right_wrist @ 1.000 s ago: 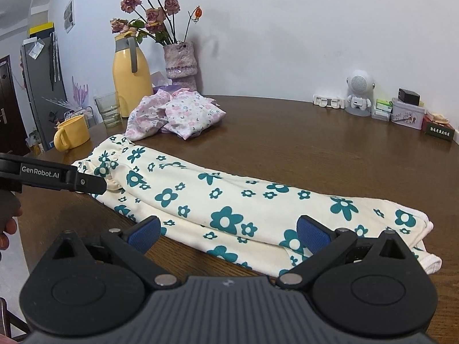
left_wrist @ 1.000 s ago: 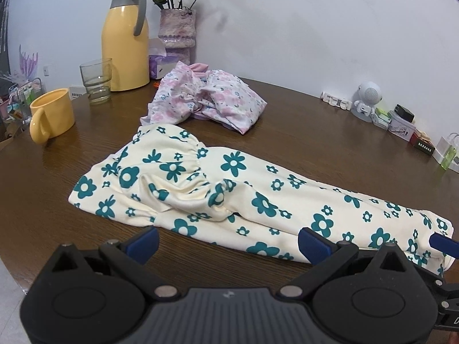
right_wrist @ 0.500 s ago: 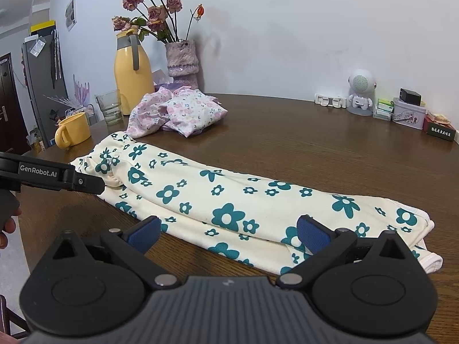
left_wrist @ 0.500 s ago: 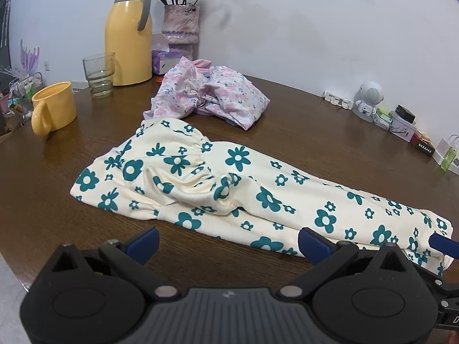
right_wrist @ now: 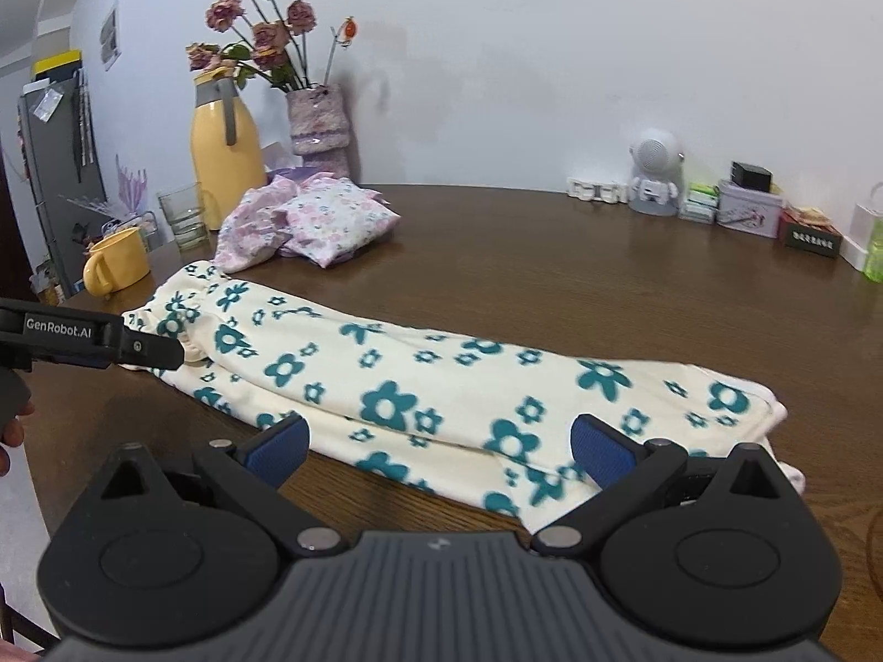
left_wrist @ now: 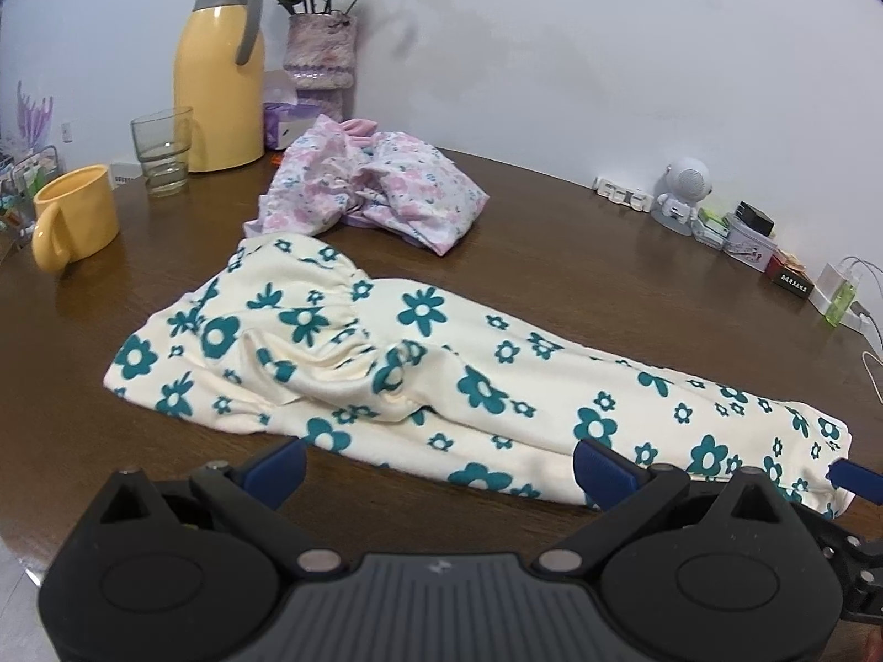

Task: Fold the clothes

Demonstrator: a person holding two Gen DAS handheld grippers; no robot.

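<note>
Cream trousers with teal flowers (left_wrist: 441, 380) lie folded lengthwise on the brown table (left_wrist: 607, 276), waistband at the left, leg ends at the right; they also show in the right wrist view (right_wrist: 441, 380). My left gripper (left_wrist: 439, 466) is open and empty, just in front of the trousers' near edge by the waist half. My right gripper (right_wrist: 439, 447) is open and empty, at the near edge by the leg half. A folded pink floral garment (left_wrist: 381, 187) lies behind the trousers, also in the right wrist view (right_wrist: 314, 220).
At the back left stand a yellow thermos (left_wrist: 221, 71), a glass (left_wrist: 163, 151), a yellow mug (left_wrist: 74, 215) and a flower vase (left_wrist: 320, 66). A small robot figure (right_wrist: 654, 179), boxes (right_wrist: 750, 209) and a charger line the far right wall. The table's near edge is below both grippers.
The left gripper has moved forward and slightly left toward the waistband. The right gripper has edged closer to the trousers. Both stay open; the trousers have not moved.
</note>
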